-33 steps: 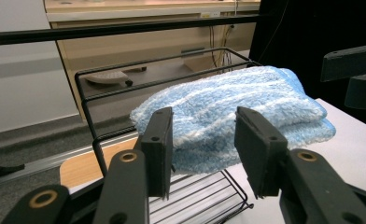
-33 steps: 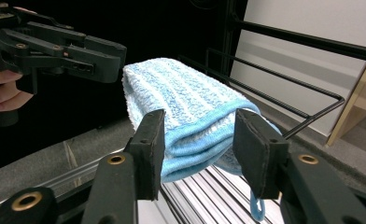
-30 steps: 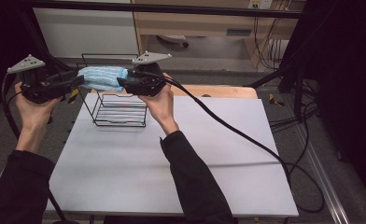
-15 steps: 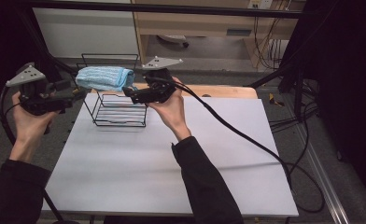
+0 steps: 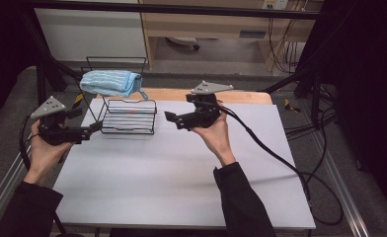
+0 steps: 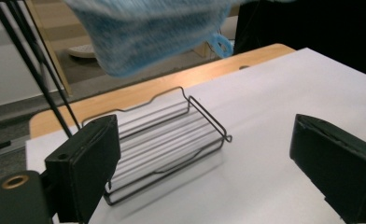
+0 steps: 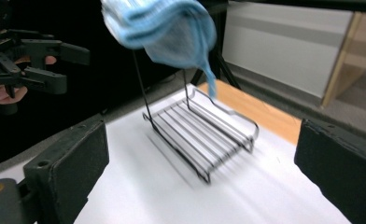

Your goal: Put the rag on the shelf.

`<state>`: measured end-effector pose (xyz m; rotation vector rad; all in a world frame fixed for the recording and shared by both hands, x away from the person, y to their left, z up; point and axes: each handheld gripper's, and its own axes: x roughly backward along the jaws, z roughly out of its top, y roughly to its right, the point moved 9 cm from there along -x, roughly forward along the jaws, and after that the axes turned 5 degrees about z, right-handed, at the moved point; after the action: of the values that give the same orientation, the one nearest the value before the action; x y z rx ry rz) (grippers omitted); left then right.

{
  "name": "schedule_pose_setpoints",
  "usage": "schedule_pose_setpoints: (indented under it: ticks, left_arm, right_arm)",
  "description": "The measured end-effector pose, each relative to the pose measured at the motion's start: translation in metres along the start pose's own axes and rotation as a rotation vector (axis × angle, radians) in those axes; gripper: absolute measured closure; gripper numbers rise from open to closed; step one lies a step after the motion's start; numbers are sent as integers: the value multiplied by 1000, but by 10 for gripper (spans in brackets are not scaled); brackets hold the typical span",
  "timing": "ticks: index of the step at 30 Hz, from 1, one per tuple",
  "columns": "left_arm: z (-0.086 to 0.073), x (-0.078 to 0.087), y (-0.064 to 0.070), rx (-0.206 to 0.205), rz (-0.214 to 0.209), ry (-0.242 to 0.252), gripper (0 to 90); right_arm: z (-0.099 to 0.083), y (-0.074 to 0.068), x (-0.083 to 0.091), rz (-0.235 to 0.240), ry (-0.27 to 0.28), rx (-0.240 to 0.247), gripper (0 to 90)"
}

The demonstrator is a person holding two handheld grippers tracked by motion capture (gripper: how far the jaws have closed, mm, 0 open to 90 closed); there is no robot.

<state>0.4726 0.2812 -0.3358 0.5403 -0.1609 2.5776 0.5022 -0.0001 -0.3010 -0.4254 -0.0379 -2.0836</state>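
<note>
A folded light-blue towel lies on the top tier of a black wire rack at the back left of the white table. My left gripper is open, low and left of the rack, holding nothing. My right gripper is open just right of the rack, also holding nothing. In the left gripper view the towel hangs above the rack's lower shelf, beyond the open jaws. In the right gripper view the towel tops the rack, and the left gripper is at far left.
A wooden board runs along the table's back edge. A black cable trails from the right gripper across the table's right side. Dark frame posts stand behind the rack on the left.
Both grippers have let go of the towel and drawn away from it, downward and apart. The towel now rests on the rack's top tier by itself.
</note>
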Motion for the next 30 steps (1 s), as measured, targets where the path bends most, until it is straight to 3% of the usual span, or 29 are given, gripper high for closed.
schedule_pose_setpoints:
  ticks: [9, 14, 21, 25, 30]
  left_arm:
    - [-44, -15, 29, 12, -48, -37, 89]
    - [-65, -24, 43, -5, -57, -59, 91]
    - [-97, -33, 55, -15, -75, -89, 98]
    - [-115, -41, 58, -12, -87, -131, 98]
    - [-125, -44, 59, -21, -95, -148, 98]
  right_arm:
    - [-58, 26, 57, -28, -31, -70, 8]
    - [-93, 36, 83, -44, -46, -101, 7]
    - [-142, 51, 109, -70, -65, -139, 7]
    - [-171, 58, 121, -82, -80, -157, 7]
    - [-201, 63, 132, -92, -94, -168, 7]
